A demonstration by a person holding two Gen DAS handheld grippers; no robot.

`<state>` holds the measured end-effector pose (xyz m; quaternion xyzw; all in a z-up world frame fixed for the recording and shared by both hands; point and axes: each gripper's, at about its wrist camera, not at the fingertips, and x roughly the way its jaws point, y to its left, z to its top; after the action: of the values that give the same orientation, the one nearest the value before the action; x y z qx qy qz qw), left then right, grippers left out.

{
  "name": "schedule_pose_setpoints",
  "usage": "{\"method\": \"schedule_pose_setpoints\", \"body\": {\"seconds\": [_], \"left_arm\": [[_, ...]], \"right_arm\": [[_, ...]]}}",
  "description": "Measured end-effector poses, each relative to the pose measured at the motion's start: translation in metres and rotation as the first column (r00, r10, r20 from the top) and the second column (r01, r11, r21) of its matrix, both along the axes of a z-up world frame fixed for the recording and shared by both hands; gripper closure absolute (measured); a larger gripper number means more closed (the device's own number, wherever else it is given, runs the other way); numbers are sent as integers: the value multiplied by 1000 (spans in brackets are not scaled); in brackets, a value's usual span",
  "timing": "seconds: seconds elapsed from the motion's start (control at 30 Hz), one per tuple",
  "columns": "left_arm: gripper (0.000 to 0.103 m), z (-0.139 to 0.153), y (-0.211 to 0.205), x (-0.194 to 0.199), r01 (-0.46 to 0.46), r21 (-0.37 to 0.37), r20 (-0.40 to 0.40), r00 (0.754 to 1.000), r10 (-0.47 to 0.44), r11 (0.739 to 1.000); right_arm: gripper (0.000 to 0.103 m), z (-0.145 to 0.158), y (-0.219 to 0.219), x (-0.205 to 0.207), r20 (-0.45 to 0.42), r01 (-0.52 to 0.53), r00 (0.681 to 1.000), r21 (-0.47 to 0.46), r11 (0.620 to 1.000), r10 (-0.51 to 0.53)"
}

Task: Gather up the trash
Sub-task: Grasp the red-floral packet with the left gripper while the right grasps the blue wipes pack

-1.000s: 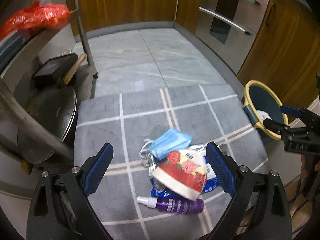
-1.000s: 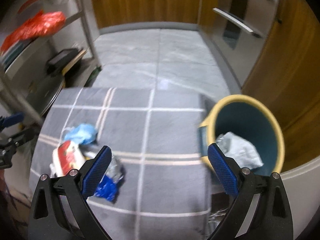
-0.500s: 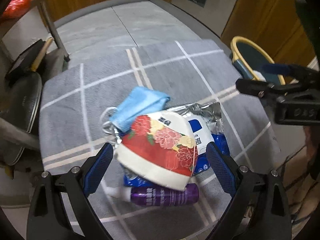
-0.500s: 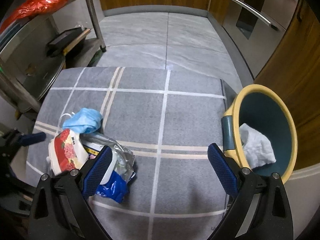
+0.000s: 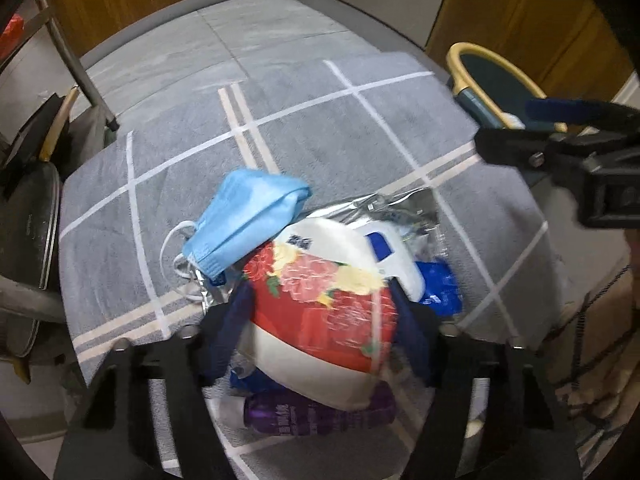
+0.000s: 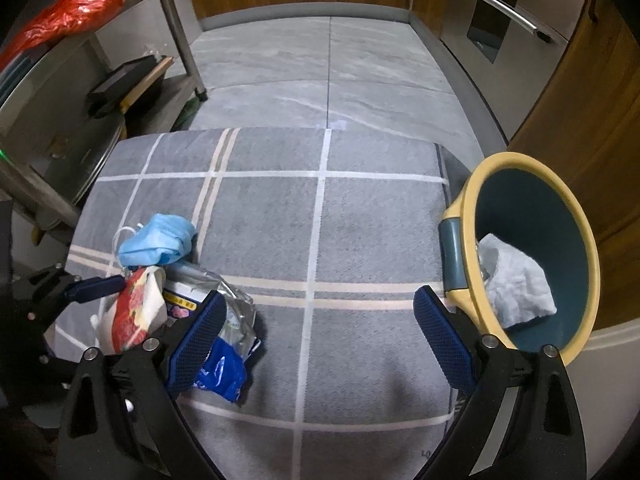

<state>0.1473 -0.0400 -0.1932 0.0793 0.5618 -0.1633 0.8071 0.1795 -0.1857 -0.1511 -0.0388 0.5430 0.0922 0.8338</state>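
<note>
Trash is lying in a heap on the near-left part of the grey checked rug [image 6: 320, 240]: a red floral paper bowl [image 5: 324, 304] on top, a blue face mask [image 5: 248, 224] beside it, silver foil wrapper [image 6: 234, 304], blue packet [image 6: 220, 372] and purple bottle [image 5: 316, 412] underneath. The left hand-held gripper [image 5: 320, 320] is closing its pads against the bowl's sides. The right hand-held gripper [image 6: 320, 340] is hanging wide open over bare rug. Only the right wrist view is showing inside the yellow-rimmed bin [image 6: 560, 184], where crumpled white paper [image 6: 516, 284] is sitting. The bin is standing off the rug's right edge; open rug is lying between heap and bin.
</note>
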Motion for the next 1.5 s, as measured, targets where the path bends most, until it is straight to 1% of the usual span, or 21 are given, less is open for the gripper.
{"method": "schedule_pose_setpoints", "body": {"seconds": [0.03, 0.1, 0.17, 0.2, 0.27, 0.37, 0.47, 0.63, 0.67, 0.7, 0.73, 0.77, 0.8, 0.83, 0.9, 0.97, 1.03, 1.17, 1.33, 1.43, 1.5], "left_arm": [[49, 2, 0, -1, 3, -4, 5, 1000, -3, 1000], [61, 10, -2, -3, 16, -5, 28, 999, -16, 1000], [73, 20, -3, -6, 30, 0, 58, 998, -30, 1000], [74, 23, -4, -8, 34, 7, 70, 997, -35, 999], [79, 28, -2, -8, 37, 21, 90, 995, -39, 999], [83, 36, 1, -8, 22, 34, 121, 992, -26, 999], [85, 43, 8, -5, 0, 10, 129, 992, -2, 1000], [86, 49, 14, -6, -12, -27, 132, 991, 16, 1000], [86, 50, 16, -7, -13, -29, 131, 991, 17, 999], [86, 50, 16, -7, -15, -32, 131, 991, 19, 999], [86, 51, 17, -6, -16, -36, 130, 991, 20, 999], [86, 51, 18, -7, -16, -37, 131, 991, 21, 999], [86, 52, 19, -7, -17, -38, 132, 991, 22, 999], [86, 53, 20, -7, -20, -39, 133, 991, 25, 999], [86, 55, 22, -7, -26, -46, 135, 990, 32, 999], [86, 57, 24, -7, -33, -53, 140, 989, 40, 998], [86, 60, 25, -8, -39, -57, 145, 988, 47, 998], [86, 66, 29, -10, -49, -68, 155, 986, 59, 996], [86, 76, 29, -12, -56, -85, 177, 982, 70, 995], [86, 85, 27, -14, -51, -105, 191, 979, 70, 993], [86, 91, 26, -15, -49, -119, 200, 977, 72, 992]], "right_arm": [[10, 0, 1, 0, -1, -4, 1000, 0, 1000, 4], [23, -2, 3, -1, -10, -18, 1000, -5, 1000, 18], [30, -4, 6, -1, -22, -31, 999, -12, 999, 31], [33, -6, 8, -1, -31, -41, 999, -14, 999, 40], [37, -8, 10, -1, -39, -55, 998, -5, 998, 55], [44, -13, 15, -1, -52, -82, 995, 42, 996, 84], [46, -21, 24, 2, -75, -97, 992, 87, 991, 104], [46, -37, 42, 2, -102, -148, 983, 78, 986, 155], [48, -43, 45, 3, -118, -152, 980, 74, 986, 160], [56, -48, 47, 3, -133, -156, 977, 70, 985, 165], [62, -52, 49, 4, -147, -160, 975, 71, 985, 169], [77, -56, 50, 4, -160, -163, 972, 74, 984, 173], [83, -58, 50, 5, -170, -167, 969, 79, 983, 178], [85, -58, 50, 4, -170, -171, 969, 76, 982, 182], [90, -54, 50, 4, -162, -177, 968, 88, 980, 189], [93, -47, 47, 1, -149, -182, 969, 104, 978, 196], [94, -38, 48, -4, -128, -213, 966, 100, 972, 225], [94, -14, 47, -16, -52, -280, 957, 71, 957, 284], [95, 19, 38, -23, 45, -304, 952, 79, 949, 302], [97, 41, 32, -29, 107, -324, 943, 103, 940, 314], [97, 52, 30, -32, 141, -337, 936, 91, 937, 323]]}}
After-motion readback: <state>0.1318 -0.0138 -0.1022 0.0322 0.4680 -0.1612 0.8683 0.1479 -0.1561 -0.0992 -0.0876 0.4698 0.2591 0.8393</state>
